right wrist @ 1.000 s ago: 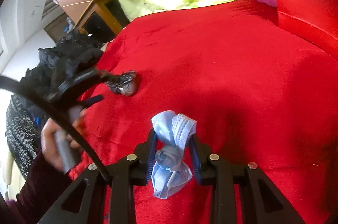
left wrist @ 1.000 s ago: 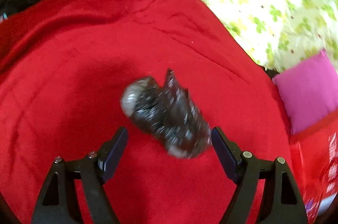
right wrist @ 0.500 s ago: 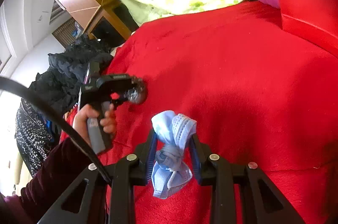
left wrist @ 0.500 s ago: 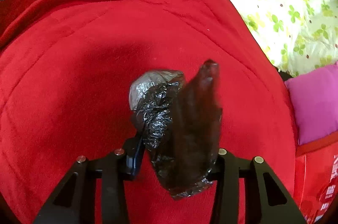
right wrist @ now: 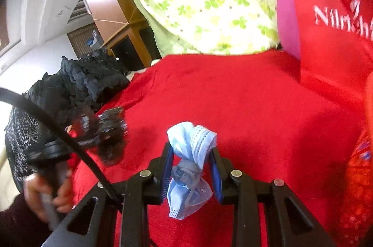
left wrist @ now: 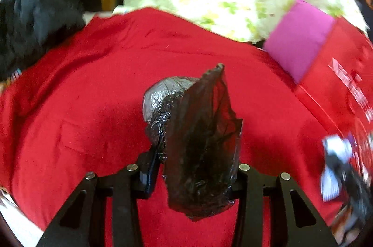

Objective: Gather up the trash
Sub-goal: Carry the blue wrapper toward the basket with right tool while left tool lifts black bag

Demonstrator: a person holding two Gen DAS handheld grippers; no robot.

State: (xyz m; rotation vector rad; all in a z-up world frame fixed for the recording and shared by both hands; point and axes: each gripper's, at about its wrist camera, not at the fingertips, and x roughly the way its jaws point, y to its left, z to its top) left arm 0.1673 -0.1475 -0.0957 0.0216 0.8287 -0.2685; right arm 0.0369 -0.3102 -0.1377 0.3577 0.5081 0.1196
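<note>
red blanket (right wrist: 256,107); red bag (right wrist: 331,13) reads "nilrich"

Crinkled glossy plastic bag (left wrist: 198,144), soft pleated cloth mask (right wrist: 190,167), matt red blanket (left wrist: 93,95).

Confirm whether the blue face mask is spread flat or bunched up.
Bunched up. The face mask is knotted at its middle, clamped between the right gripper's pads, ends flaring above and below.
</note>
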